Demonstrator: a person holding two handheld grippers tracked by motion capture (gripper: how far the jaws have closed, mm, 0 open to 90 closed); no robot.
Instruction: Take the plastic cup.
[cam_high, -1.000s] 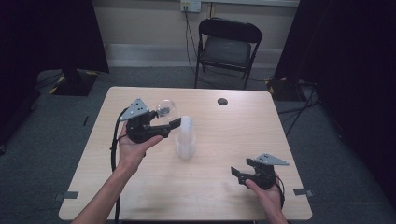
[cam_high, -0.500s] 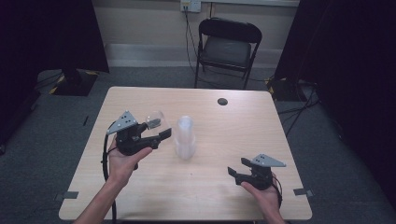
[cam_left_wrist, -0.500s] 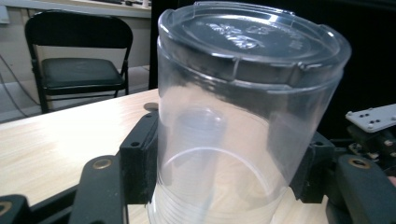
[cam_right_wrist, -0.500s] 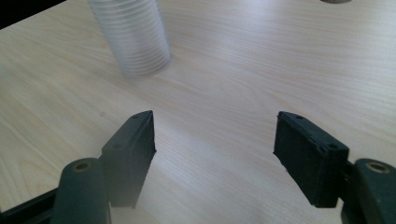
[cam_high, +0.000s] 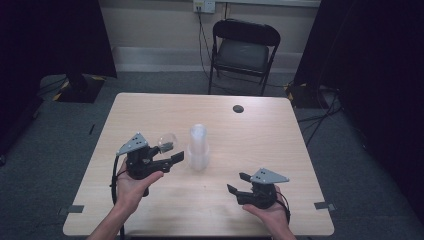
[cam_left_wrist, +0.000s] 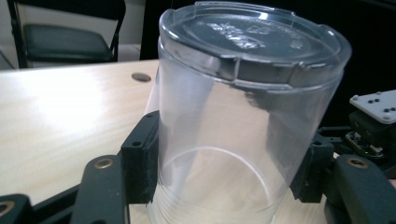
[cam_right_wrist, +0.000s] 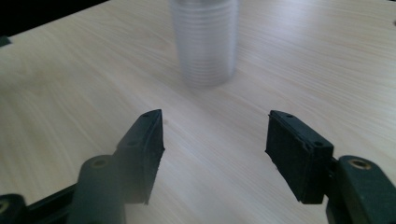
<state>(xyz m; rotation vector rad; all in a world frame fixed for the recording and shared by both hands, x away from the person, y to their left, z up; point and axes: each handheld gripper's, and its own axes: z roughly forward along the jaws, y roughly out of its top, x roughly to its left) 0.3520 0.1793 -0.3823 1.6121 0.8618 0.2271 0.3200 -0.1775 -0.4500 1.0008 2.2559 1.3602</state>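
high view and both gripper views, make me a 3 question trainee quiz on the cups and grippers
1. True or false: the left gripper holds a clear cup between its pads.
2. What stands mid-table between the two grippers? A) a stack of clear cups B) a glass bottle C) a metal can
3. Fill in: the right gripper has its jaws ____, with bare table between them.

Key
1. True; the pads press on the cup's sides.
2. A; the stack of clear cups stands upright.
3. Open; they have just been closing, with nothing between them.
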